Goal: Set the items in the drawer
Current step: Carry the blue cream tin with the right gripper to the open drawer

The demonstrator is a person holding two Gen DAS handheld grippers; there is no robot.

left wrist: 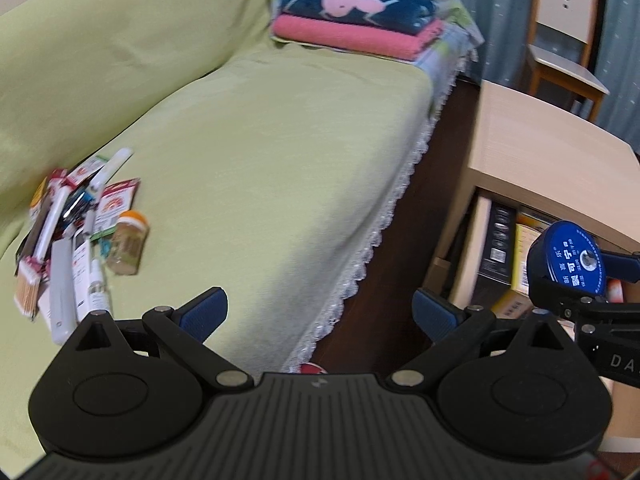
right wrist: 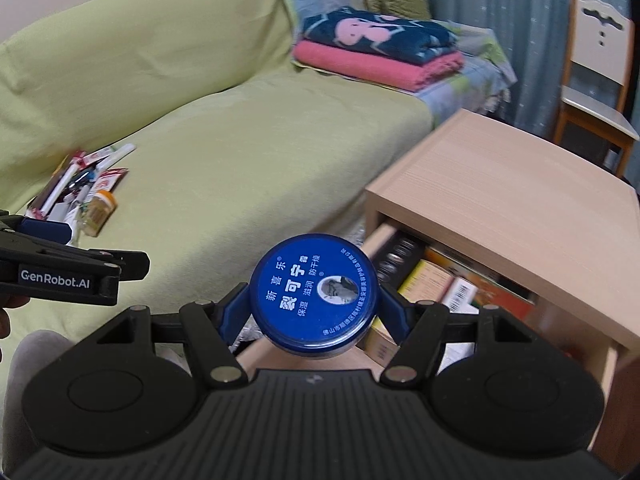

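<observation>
On the sofa [right wrist: 248,152], a heap of small packets [left wrist: 72,232] lies near the back cushion, waiting to be stowed, and the left gripper [left wrist: 320,312] hangs above the seat's front edge with fingers spread and empty. The right gripper [right wrist: 312,312] has its fingers clenched on a blue tin [right wrist: 313,296] by the rim, lid up, over the open drawer [right wrist: 440,292] of the bedside cabinet [right wrist: 508,184]; boxes already crowd that drawer, so free room looks scarce.

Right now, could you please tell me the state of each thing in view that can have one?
Right tongs: shut on the blue tin, held in front of the drawer.
Left tongs: open, holding nothing.
Drawer: pulled open, boxes already inside.
Pile of small items: lying loose on the sofa.
Orange-capped bottle: lying on its side.
Blankets: folded, stacked.
</observation>
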